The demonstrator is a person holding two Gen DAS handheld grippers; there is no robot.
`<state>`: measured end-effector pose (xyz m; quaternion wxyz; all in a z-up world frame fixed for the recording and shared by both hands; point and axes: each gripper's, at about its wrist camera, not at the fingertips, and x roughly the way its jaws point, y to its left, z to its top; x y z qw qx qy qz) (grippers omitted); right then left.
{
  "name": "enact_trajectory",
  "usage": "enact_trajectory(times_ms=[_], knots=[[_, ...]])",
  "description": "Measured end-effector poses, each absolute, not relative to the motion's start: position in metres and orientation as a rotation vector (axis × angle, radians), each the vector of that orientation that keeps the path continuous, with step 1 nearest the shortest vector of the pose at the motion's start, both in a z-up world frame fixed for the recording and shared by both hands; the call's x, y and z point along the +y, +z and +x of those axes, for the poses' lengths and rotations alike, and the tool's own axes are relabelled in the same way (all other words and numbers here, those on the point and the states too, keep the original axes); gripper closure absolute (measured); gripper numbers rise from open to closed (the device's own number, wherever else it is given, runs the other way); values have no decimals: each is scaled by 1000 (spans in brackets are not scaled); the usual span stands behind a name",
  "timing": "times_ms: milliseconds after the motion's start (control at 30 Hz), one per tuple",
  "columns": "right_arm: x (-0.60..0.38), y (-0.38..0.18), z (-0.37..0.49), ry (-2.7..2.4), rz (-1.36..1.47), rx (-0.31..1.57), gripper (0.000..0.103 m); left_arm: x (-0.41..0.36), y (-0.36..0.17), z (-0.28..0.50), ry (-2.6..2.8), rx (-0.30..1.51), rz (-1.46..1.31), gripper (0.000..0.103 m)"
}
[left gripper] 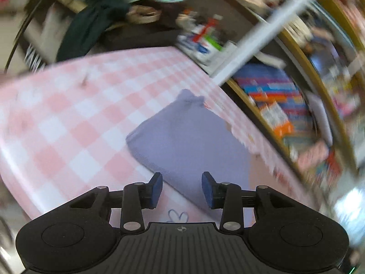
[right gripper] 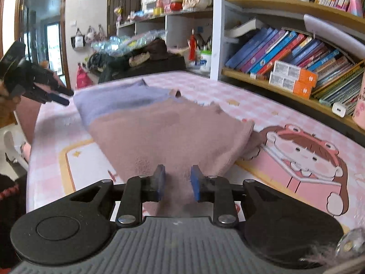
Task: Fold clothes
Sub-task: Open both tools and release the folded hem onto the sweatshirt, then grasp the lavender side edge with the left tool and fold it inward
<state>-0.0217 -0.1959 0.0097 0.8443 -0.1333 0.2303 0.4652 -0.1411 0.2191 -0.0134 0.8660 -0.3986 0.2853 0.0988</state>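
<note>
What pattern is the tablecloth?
Pink-and-white check on the tablecloth, clearest in the left wrist view.

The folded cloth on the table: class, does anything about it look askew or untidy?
Yes. The cloth is not folded square: its lavender part sticks out past the pink part at the far left, and the right edge droops in a loose, wrinkled flap on the tablecloth.

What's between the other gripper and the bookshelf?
In the right wrist view, the cloth on the pink checked table lies between the left gripper and the bookshelf.
</note>
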Motion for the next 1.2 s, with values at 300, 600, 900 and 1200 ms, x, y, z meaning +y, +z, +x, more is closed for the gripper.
enact_trajectory(times_ms=[300, 600, 900, 1200], knots=[[-195, 5, -21, 984, -283, 516, 79, 226, -33, -133, 306, 555, -1046, 57], [-192, 5, -22, 976, -302, 509, 79, 232, -41, -137, 332, 489, -1204, 49], [-194, 6, -21, 979, -295, 514, 78, 214, -25, -134, 350, 393, -1143, 66], [-195, 6, -19, 985, -285, 520, 78, 216, -23, -126, 325, 434, -1109, 65]])
